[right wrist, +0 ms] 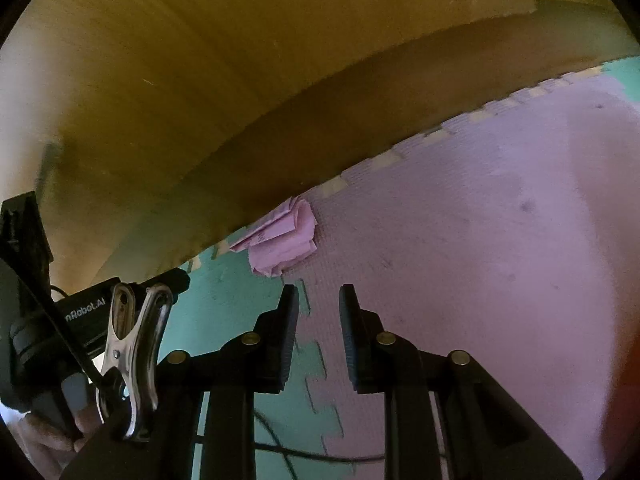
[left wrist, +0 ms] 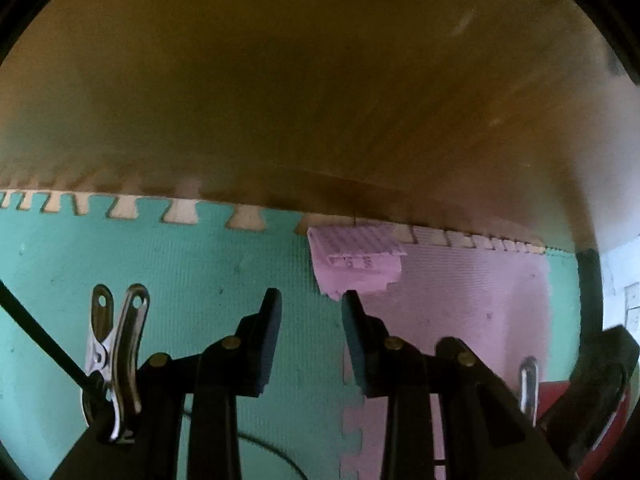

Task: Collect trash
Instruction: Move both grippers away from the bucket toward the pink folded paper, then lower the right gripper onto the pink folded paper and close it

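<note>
I aim my released right hand-held gripper (right wrist: pixel 319 300) at the folded pink paper (right wrist: pixel 284 236) wedged against the wooden furniture base (right wrist: pixel 200 100); the left hand-held gripper (left wrist: pixel 311 304) is released too

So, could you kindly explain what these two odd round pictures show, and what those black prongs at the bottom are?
There is no robot here: a person holds a two-finger gripper in each hand, and a fisheye camera on each looks forward along its fingers. One picture comes from the left gripper, the other from the right gripper. Both are open and hold nothing. Below them lies a foam puzzle mat, with a green tile and a pink tile. A folded pink paper, likely the trash to collect, lies on the mat against a wooden panel. The right view also shows the paper. A metal clip holds a cable.
</note>
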Available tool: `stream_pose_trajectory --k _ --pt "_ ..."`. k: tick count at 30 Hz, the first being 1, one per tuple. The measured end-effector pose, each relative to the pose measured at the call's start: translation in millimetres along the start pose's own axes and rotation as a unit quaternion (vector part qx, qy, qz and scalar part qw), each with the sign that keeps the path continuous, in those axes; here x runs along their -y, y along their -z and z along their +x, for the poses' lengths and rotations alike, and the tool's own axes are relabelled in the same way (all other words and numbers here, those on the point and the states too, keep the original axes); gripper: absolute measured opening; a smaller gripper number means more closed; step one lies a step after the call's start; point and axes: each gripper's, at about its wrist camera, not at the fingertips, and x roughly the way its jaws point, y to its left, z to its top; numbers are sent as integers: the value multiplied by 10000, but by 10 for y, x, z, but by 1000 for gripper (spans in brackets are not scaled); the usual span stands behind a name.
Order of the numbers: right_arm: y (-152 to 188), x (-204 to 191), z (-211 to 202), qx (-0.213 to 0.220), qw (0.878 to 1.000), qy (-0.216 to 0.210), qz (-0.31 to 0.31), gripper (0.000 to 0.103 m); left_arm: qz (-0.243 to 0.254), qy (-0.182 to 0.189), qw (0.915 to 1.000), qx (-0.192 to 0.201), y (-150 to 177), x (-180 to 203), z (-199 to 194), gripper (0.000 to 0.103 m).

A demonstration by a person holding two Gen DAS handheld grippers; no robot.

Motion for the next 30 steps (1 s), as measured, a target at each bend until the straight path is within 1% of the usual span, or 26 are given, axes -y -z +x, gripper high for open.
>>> stream_pose_trajectory --k 2,4,10,14,17,20,21,24,28,30 --pt "-42 25 159 -10 10000 -92 14 22 -90 90 9999 1 -14 -18 83 32" --pt "-75 37 273 -17 9999 -152 57 22 -168 265 9995 -2 -34 -40 169 32" --pt "-150 92 587 -31 9997 -203 165 22 -269 425 9987 45 -26 -83 385 32" --pt "-175 89 654 67 9995 -285 154 22 -338 616 9974 143 7 -79 466 32" --pt "-209 112 678 174 9986 -426 258 22 -323 774 9964 117 24 -57 536 32" --pt "-242 124 714 270 9974 -580 339 22 -393 832 9957 84 56 -80 614 32" --pt "-253 119 724 288 9970 -632 351 22 -451 890 9948 200 70 -99 604 32" --pt "-275 109 778 303 9952 -795 482 22 -535 951 9938 213 55 -134 591 32" --pt "-289 78 850 212 9926 -989 666 21 -468 917 9945 210 46 -146 569 32" --pt "-292 89 874 126 9930 -954 683 11 -509 937 9941 209 52 -190 540 32"
